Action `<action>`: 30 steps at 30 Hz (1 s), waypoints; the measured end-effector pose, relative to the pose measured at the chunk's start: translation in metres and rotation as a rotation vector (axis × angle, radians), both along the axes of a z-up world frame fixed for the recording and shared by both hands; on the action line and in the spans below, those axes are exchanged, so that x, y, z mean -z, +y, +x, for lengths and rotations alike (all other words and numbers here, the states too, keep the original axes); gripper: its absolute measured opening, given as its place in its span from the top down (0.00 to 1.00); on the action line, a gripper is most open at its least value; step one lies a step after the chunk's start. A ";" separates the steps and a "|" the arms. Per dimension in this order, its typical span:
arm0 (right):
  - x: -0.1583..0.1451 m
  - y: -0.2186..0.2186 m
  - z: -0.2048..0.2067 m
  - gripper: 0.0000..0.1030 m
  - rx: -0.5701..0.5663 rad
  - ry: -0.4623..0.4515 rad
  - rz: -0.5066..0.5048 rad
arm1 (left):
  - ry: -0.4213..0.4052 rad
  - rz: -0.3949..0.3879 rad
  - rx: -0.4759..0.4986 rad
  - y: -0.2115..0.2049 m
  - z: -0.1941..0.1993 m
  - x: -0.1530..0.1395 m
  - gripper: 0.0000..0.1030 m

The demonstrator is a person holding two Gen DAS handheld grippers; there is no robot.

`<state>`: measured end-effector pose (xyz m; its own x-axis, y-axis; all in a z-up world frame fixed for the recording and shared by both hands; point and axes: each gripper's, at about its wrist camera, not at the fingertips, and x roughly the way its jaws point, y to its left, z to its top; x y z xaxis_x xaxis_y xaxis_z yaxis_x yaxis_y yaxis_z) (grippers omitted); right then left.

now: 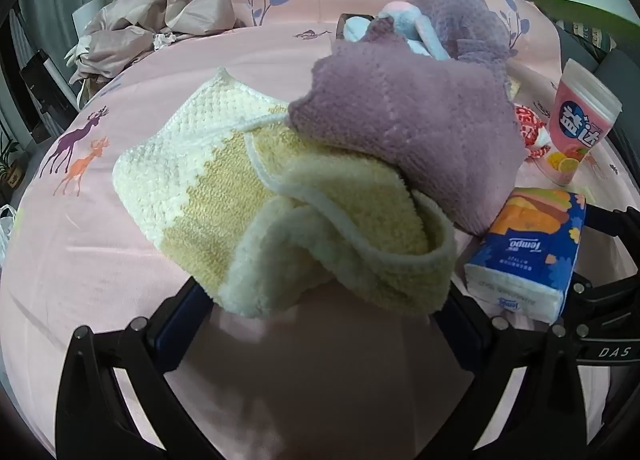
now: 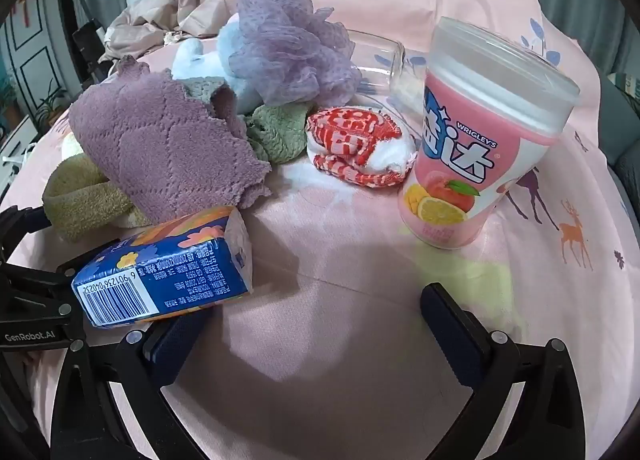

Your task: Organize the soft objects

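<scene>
A yellow and white towel [image 1: 248, 196] lies crumpled on the pink sheet, its near fold draped over the tips of my open left gripper [image 1: 320, 324]. A purple towel [image 1: 400, 128] [image 2: 168, 148] overlaps its far right side. Behind are a lilac mesh pouf [image 2: 288, 40], a pale blue plush [image 2: 208, 56], a green cloth [image 2: 276, 132] and a red and white cloth [image 2: 356, 144]. My right gripper [image 2: 316, 324] is open over bare sheet, nothing between its fingers. A blue tissue pack [image 2: 168, 264] [image 1: 528, 252] lies against its left finger.
A pink gum canister [image 2: 480, 148] [image 1: 580, 124] stands upright at right. A clear glass jar [image 2: 384, 60] lies on its side behind it. Crumpled beige fabric [image 1: 152, 16] is piled at far left. The deer-print sheet [image 2: 572, 236] drops off at the edges.
</scene>
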<state>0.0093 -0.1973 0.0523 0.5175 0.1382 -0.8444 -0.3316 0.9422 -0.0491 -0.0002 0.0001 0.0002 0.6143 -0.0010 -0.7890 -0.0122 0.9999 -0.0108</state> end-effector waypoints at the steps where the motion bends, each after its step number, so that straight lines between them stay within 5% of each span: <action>1: 0.000 0.000 0.000 0.00 0.000 0.005 0.001 | 0.004 0.001 0.000 0.000 0.000 0.000 0.01; 30: 0.000 0.000 0.000 0.00 0.000 0.000 0.000 | 0.003 0.009 -0.004 -0.001 -0.011 -0.001 0.01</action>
